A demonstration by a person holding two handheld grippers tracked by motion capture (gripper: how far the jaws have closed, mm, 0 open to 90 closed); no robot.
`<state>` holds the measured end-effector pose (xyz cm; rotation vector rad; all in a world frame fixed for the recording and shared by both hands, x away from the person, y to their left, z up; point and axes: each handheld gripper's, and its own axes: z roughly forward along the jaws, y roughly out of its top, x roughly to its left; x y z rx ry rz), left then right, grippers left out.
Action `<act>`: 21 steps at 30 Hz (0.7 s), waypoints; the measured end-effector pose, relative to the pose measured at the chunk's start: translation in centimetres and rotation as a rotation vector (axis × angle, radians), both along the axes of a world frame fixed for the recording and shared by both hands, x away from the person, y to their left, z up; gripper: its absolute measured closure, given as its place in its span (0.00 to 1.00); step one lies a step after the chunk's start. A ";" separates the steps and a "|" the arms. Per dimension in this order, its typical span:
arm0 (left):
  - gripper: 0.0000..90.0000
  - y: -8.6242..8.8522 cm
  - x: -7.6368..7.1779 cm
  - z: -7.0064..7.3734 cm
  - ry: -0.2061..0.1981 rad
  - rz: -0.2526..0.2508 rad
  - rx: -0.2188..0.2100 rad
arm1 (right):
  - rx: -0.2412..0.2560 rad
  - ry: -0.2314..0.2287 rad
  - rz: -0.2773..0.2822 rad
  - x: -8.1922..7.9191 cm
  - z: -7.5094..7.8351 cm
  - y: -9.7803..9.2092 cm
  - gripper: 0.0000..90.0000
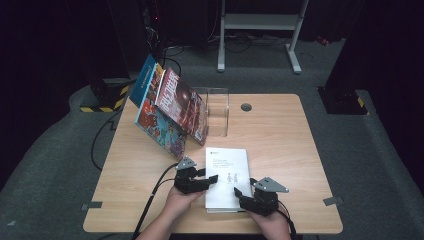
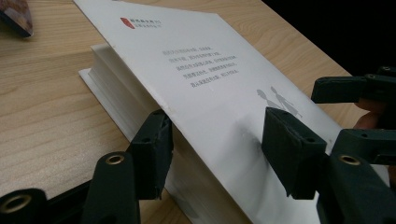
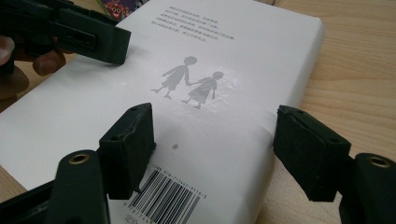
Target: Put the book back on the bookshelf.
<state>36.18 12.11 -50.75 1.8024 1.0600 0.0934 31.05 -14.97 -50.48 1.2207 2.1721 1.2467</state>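
Jaws of the left gripper (image 2: 215, 140) and right gripper (image 3: 215, 149) stood apart over the white book (image 1: 227, 175) near the desk's (image 1: 280, 130) front edge; a grasp was judged next.

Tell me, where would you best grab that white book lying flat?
Probably by its long page edge, from the left. The white book lies flat, but there its cover lifts off the pages, and the left tool already has one jaw under that cover, one above.

White book and two tools on the desk

Left tool (image 1: 212, 179) at the white book (image 1: 227, 177)'s left edge, right tool (image 1: 240, 192) at its near corner; leaning colourful books (image 1: 170, 107) beyond it.
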 end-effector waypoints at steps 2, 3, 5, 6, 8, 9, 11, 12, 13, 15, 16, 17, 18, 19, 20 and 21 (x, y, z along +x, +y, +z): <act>0.50 0.1 0.0 0.0 -0.005 0.002 -0.010 | 0.000 -0.002 0.002 0.0 0.0 0.0 0.32; 0.50 0.1 -0.2 0.1 -0.005 0.012 -0.037 | 0.006 0.000 0.001 0.0 0.0 -0.1 0.32; 0.55 0.0 -0.5 0.6 -0.034 0.020 -0.077 | 0.034 -0.003 0.004 0.0 0.1 -0.2 0.36; 0.55 -0.2 -0.6 0.8 -0.045 0.018 -0.073 | 0.054 -0.004 0.016 -0.1 0.2 -0.2 0.38; 0.55 -0.3 -0.5 0.7 -0.035 0.020 -0.052 | 0.052 -0.020 0.028 -0.2 0.3 0.1 0.39; 0.54 -0.2 -0.3 0.5 -0.010 0.022 -0.047 | 0.048 -0.018 0.033 -0.3 0.3 0.3 0.39; 0.52 -0.1 0.1 -0.1 0.025 0.022 -0.043 | 0.021 -0.026 0.043 -0.4 0.1 0.7 0.39; 0.52 -0.1 0.1 -0.2 0.024 0.022 -0.045 | -0.002 -0.039 0.043 -0.5 0.0 0.9 0.39; 0.52 -0.1 0.0 -0.3 0.012 0.023 -0.045 | -0.013 -0.047 0.047 -0.5 0.0 0.9 0.39; 0.52 -0.2 0.0 -0.3 0.006 0.021 -0.050 | 0.000 -0.037 0.047 -0.6 0.1 0.7 0.38; 0.52 -0.2 0.0 -0.3 0.009 0.022 -0.049 | 0.002 -0.034 0.037 -0.6 0.1 0.6 0.38; 0.52 -0.2 0.0 -0.3 0.007 0.022 -0.045 | -0.007 -0.039 0.025 -0.6 0.1 0.4 0.38; 0.51 -0.1 0.0 -0.3 0.004 0.020 -0.036 | -0.012 -0.045 0.010 -0.6 0.0 0.1 0.38; 0.51 -0.1 0.0 -0.4 0.003 0.021 -0.034 | -0.011 -0.038 -0.002 -0.6 -0.1 -0.2 0.37; 0.51 -0.1 0.0 -0.4 0.007 0.021 -0.035 | -0.004 -0.026 -0.015 -0.5 -0.1 -0.6 0.36; 0.51 -0.1 0.0 -0.4 0.006 0.022 -0.035 | 0.008 -0.013 -0.029 -0.4 -0.2 -1.1 0.35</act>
